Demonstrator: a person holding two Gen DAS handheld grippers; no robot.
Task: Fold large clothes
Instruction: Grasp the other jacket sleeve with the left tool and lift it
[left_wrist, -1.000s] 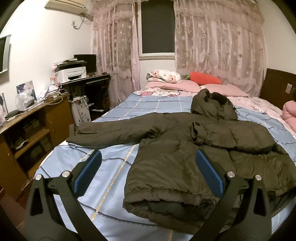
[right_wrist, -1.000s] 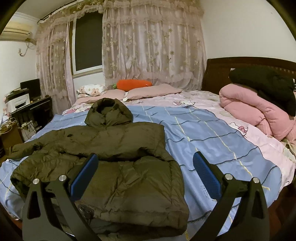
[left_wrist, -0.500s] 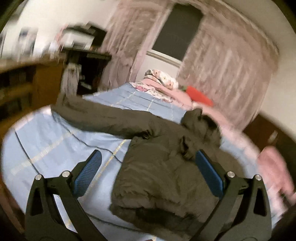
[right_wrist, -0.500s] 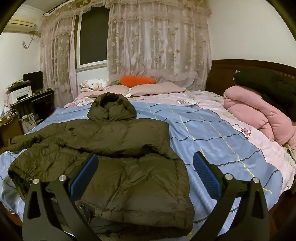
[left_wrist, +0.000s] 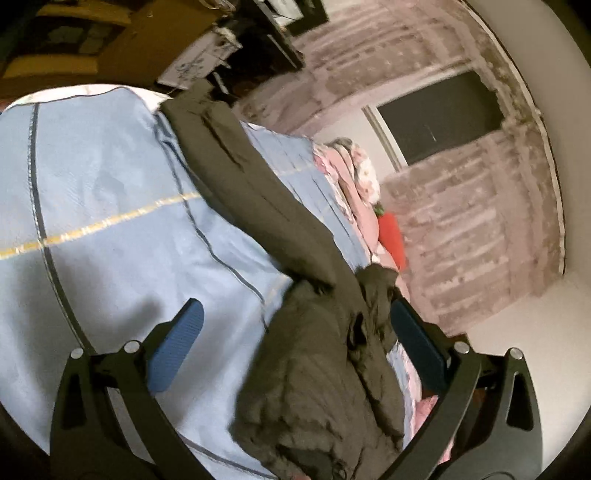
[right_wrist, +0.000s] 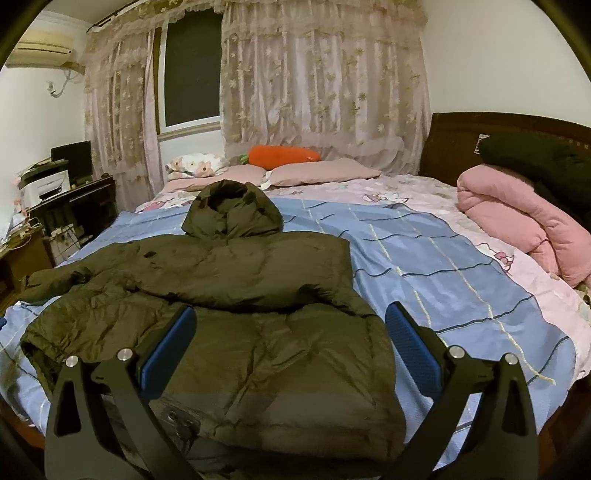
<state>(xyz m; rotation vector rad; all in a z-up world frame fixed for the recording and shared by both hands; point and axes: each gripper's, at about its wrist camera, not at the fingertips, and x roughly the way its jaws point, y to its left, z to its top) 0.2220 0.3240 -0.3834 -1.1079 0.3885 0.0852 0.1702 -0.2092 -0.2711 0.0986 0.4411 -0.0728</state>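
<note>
A dark olive hooded puffer jacket (right_wrist: 258, 295) lies flat on the blue striped bedsheet (right_wrist: 424, 266), hood toward the pillows. One sleeve is folded across its chest; the other sleeve (left_wrist: 240, 177) stretches out toward the bed's left edge. My right gripper (right_wrist: 290, 343) hovers open over the jacket's lower hem, holding nothing. My left gripper (left_wrist: 295, 347) is open too, tilted steeply, above the jacket's left side (left_wrist: 317, 387) near the base of the outstretched sleeve, with nothing between its blue pads.
Pink pillows (right_wrist: 317, 171) and an orange carrot cushion (right_wrist: 282, 155) lie at the head. A rolled pink quilt (right_wrist: 517, 214) and dark bundle (right_wrist: 546, 158) sit at the right by the wooden headboard. A desk with a printer (right_wrist: 44, 184) stands left of the bed.
The left gripper has swung and rolled sharply toward the bed's left side, over the outstretched sleeve. The right gripper has edged slightly forward. The jacket has not moved.
</note>
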